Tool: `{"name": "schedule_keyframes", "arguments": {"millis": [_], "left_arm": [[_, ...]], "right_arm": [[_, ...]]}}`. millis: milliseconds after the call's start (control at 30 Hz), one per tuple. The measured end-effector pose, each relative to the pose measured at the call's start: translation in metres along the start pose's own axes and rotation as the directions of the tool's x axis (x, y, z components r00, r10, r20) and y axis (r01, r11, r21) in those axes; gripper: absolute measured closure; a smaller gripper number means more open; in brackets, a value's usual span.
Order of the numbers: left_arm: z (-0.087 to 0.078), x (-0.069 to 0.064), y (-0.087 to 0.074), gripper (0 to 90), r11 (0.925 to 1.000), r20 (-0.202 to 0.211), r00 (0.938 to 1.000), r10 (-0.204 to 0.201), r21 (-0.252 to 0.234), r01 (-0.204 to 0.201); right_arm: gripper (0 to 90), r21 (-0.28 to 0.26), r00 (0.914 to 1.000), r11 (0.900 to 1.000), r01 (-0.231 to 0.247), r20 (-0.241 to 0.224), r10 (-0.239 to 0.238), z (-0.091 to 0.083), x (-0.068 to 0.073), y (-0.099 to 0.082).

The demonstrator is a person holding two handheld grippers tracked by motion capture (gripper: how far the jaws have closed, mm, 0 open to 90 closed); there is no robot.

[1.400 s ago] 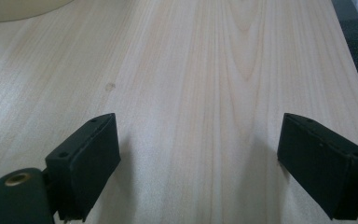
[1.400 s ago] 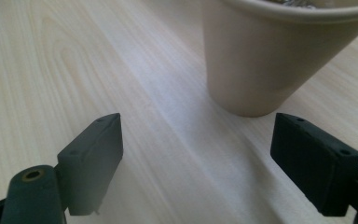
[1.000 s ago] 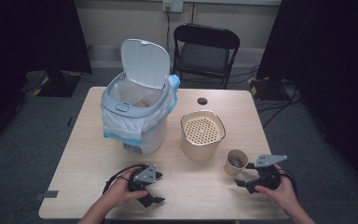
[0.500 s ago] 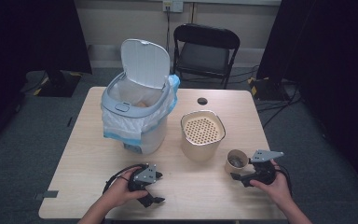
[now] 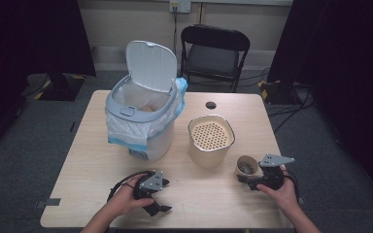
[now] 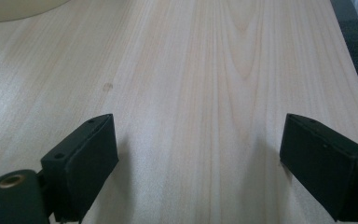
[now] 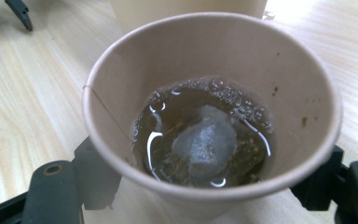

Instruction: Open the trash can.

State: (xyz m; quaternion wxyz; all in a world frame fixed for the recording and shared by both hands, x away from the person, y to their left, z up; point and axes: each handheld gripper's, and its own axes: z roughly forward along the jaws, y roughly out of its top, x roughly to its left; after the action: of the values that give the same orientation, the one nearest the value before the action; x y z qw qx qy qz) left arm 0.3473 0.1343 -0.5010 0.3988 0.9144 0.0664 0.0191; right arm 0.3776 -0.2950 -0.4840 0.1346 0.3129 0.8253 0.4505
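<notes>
Your right tool (image 5: 250, 180) has its jaws around the paper cup (image 7: 212, 112), touching its sides; your left tool (image 5: 156, 206) rests open on the desk (image 5: 213, 204).

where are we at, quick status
Left gripper open, idle on table. Right gripper jaws either side of cup, grip unclear. Cup holds liquid. Strainer pot just behind.
</notes>
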Motion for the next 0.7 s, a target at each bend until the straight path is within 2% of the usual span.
{"name": "schedule_keyframes", "arguments": {"millis": [267, 433, 567, 700], "left_arm": [[0.0007, 0.0002, 0.0001, 10.3, 1.0000, 0.008, 1.0000, 0.002, -0.004, -0.002], [0.0013, 0.0000, 0.0003, 9.5, 0.9999, 0.009, 1.0000, 0.002, -0.010, -0.002], [0.0011, 0.0003, 0.0004, 9.2, 1.0000, 0.010, 0.9999, 0.009, -0.005, -0.009], [0.0012, 0.0003, 0.0005, 9.0, 0.9999, 0.011, 0.9999, 0.009, -0.004, -0.009]], "right_arm": [[24.7, -0.048, 1.0000, 0.9988, -0.006, -0.008, 0.005, 0.0020, 0.0000, -0.0013], [23.8, -0.083, 0.9994, 0.9961, -0.030, -0.019, 0.029, 0.0026, -0.0007, -0.0039], [23.2, -0.098, 0.9989, 0.9942, -0.043, -0.024, 0.041, 0.0039, -0.0001, -0.0032], [24.3, -0.098, 0.9994, 0.9947, -0.032, -0.014, 0.030, 0.0032, 0.0006, -0.0026]]}}
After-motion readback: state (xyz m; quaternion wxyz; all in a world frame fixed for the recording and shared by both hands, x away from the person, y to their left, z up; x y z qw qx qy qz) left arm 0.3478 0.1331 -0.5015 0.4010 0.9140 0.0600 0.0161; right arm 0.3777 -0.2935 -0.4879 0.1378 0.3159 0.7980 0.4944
